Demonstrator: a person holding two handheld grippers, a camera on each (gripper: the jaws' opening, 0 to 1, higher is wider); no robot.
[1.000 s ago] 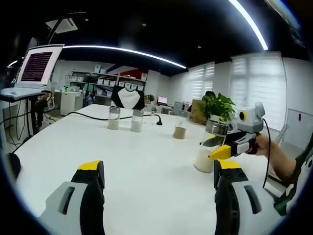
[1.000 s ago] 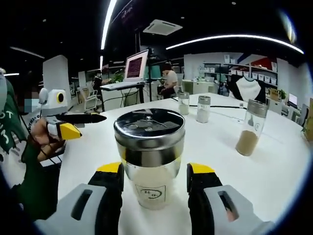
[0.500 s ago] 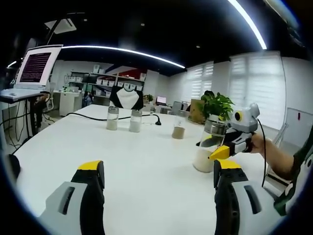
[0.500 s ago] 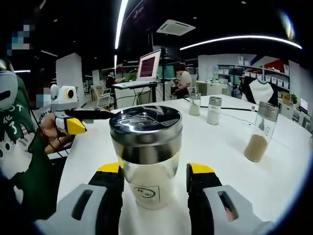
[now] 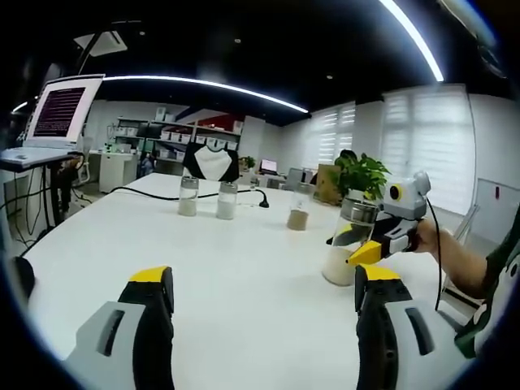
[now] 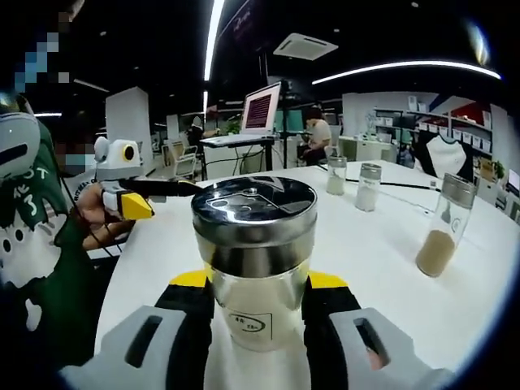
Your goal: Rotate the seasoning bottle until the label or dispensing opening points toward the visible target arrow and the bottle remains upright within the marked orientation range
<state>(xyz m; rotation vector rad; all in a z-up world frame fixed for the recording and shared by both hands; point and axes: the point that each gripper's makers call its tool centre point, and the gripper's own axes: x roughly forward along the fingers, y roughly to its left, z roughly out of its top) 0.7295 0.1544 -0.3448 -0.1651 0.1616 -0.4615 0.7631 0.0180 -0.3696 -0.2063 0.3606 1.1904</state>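
White office counter (image 5: 244, 268) holds the upright seasoning bottle (image 6: 253, 264) pinched at its glass body by the right gripper (image 6: 253, 305), left gripper (image 5: 260, 301) spread empty; glass looks slippery, breakable, so grip below the lid.

The white tabletop (image 5: 244, 260) lies bare ahead of the left gripper (image 5: 260, 284), whose black-and-yellow jaws stand wide apart — open passage up to two steel-capped glass shakers (image 5: 206, 197) and a third with brown powder (image 5: 299, 211) standing far back. To the right, the glass seasoning bottle with a steel lid (image 6: 253, 264) blocks the way, the right gripper (image 6: 255, 292) closed against its sides — a potted green plant (image 5: 361, 175) behind.
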